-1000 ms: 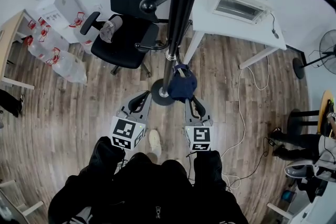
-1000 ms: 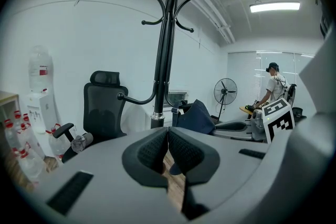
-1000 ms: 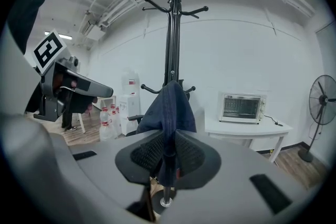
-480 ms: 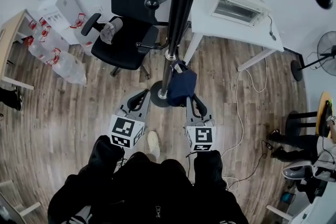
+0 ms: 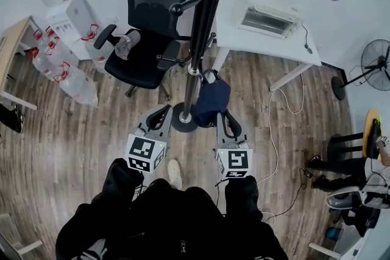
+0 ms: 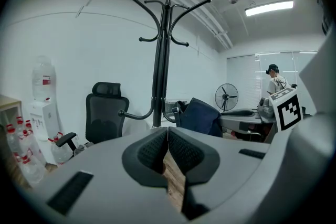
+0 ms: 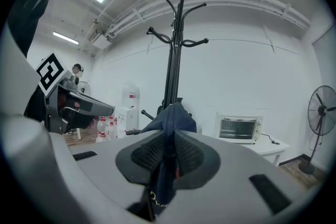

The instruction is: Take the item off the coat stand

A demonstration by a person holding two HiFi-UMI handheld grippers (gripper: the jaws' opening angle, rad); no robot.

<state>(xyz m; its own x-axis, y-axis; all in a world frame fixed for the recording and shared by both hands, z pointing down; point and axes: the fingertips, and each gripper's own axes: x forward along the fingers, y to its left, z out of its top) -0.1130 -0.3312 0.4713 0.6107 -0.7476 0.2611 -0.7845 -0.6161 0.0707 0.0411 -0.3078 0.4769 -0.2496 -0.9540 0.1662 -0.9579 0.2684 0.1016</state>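
Observation:
The black coat stand rises from a round base just ahead of me, its curved hooks spreading at the top. A navy cloth item hangs beside the pole, with its top close to a low hook. I cannot tell whether it still rests on that hook. My right gripper is shut on the item's lower part, and the fabric is pinched between the pads. My left gripper stays left of the base, shut on nothing. From the left gripper view the item shows right of the pole.
A black office chair stands behind the stand at the left. A white table with a toaster oven stands at the right. Water bottles, a dispenser, a fan, a floor cable and a seated person ring the area.
The head view has drawn back and tilted slightly, so more of the stand's upper hooks shows. The right gripper keeps its hold on the navy item. The left gripper is unchanged.

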